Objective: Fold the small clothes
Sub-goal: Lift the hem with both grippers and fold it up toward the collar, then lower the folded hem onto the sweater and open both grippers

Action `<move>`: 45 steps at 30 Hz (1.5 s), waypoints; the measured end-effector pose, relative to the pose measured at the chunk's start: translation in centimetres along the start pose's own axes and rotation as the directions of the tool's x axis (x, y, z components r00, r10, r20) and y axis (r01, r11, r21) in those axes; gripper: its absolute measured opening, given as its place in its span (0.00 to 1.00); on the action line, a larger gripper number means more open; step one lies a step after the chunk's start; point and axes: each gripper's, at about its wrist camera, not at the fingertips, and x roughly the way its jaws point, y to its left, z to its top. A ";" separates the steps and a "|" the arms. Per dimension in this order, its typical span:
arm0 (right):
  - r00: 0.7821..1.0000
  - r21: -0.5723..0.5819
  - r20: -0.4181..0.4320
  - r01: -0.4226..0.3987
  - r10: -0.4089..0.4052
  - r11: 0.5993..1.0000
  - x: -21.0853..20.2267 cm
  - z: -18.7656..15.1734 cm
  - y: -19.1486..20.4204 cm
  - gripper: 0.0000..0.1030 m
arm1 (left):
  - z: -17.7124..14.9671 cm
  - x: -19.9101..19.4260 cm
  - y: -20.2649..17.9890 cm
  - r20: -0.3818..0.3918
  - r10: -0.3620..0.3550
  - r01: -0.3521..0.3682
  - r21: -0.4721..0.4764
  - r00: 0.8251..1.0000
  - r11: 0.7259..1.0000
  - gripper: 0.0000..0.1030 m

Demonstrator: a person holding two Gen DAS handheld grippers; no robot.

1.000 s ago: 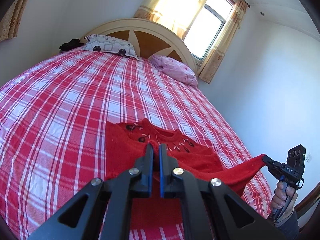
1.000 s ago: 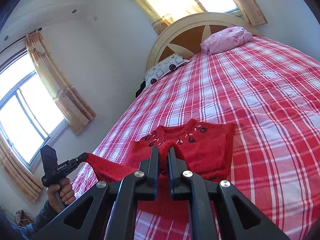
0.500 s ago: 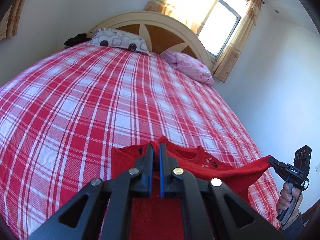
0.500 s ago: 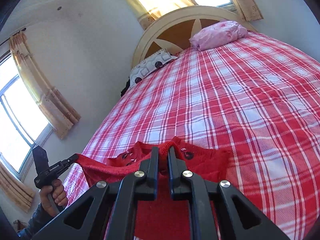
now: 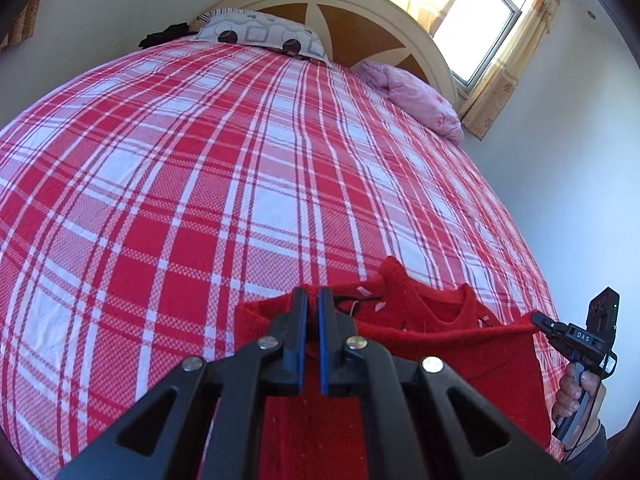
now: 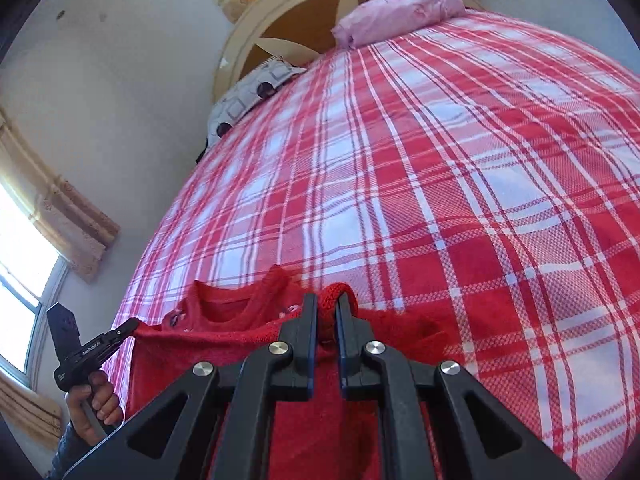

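Note:
A small red knit sweater (image 5: 452, 344) with dark and white trim near the neck is held up over the near end of the bed, its top edge stretched between both grippers. My left gripper (image 5: 313, 300) is shut on one corner of the sweater. My right gripper (image 6: 326, 306) is shut on the other corner, with a bunch of red knit between its pads. The sweater also shows in the right wrist view (image 6: 224, 320). Each gripper appears in the other's view: the right one (image 5: 540, 318) and the left one (image 6: 130, 325).
The bed has a red and white plaid sheet (image 5: 240, 160). A patterned grey pillow (image 5: 256, 34) and a pink pillow (image 5: 416, 96) lie against the arched headboard (image 5: 360, 12). Dark clothing (image 5: 164, 34) sits at the far left corner. Walls and curtained windows surround the bed.
Both grippers have drawn the sweater's held edge toward the near end of the bed and dropped lower. More of the plaid sheet shows beyond the sweater.

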 end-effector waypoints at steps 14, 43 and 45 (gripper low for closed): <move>0.998 0.082 0.067 -0.028 0.023 0.996 0.0 2.3 -2.0 0.55 | -0.3 -2.8 1.3 0.090 0.085 -0.082 -0.039 0.992 0.996 0.24; 0.992 -0.388 -0.104 0.030 -0.076 0.921 -2.4 -8.6 10.6 0.55 | -8.7 -5.2 -1.3 0.050 0.221 -0.226 0.113 0.974 0.968 0.69; 0.993 -0.331 -0.114 -0.023 -0.016 0.943 -0.5 -7.2 11.9 0.55 | -9.7 -4.4 -1.7 0.044 0.245 -0.248 0.138 0.969 0.959 0.69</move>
